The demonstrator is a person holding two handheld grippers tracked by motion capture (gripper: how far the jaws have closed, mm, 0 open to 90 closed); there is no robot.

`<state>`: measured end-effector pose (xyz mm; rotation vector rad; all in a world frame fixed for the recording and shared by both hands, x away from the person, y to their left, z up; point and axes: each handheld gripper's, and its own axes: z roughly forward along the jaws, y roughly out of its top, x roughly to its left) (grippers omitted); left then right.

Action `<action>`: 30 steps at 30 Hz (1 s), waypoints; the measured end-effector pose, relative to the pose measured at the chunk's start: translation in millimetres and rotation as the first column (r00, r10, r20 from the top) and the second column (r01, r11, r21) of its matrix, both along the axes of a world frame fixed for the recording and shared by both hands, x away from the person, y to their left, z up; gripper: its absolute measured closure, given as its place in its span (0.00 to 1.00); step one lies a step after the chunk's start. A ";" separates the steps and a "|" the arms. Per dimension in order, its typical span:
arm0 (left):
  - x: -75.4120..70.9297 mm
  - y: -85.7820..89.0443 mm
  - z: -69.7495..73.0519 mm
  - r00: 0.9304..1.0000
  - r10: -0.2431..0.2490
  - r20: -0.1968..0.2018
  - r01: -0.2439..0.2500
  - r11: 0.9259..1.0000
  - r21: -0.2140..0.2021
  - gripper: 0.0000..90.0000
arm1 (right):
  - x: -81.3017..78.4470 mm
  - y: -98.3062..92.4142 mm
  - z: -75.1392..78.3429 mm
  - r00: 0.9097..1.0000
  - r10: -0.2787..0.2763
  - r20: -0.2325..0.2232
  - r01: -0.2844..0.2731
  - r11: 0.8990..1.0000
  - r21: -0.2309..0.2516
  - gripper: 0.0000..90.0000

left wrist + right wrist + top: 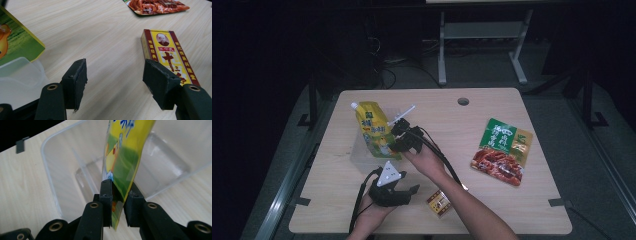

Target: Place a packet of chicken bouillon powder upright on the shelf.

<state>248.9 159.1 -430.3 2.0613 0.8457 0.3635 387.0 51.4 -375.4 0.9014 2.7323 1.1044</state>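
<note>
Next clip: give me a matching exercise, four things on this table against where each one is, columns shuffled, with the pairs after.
Things:
1. yellow spout pouch
2. clear plastic tub
3. red and yellow box
4. green and red snack packet

Places:
A. flat on the table's right part, apart from both hands
B. just beyond the open left tongs
C. between the right tongs, standing in the tub
D. on the table with the pouch's lower end inside it

Pairs: 1-C, 2-D, 3-B, 4-A
</note>
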 end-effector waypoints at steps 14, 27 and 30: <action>-9.4 37.3 36.3 0.999 0.045 0.018 -0.045 0.999 -0.009 0.40 | 7.0 -10.3 4.8 0.999 0.013 -0.038 -0.011 0.999 0.033 0.88; 13.2 114.6 70.2 0.967 0.247 0.056 -0.246 0.969 -0.021 0.47 | 8.9 -7.0 3.5 0.997 -0.010 -0.078 0.013 0.999 0.035 0.98; 20.1 128.6 66.6 0.956 0.289 0.056 -0.290 0.957 0.007 0.50 | 7.8 -5.0 3.2 0.997 -0.025 -0.078 0.027 0.999 0.034 0.98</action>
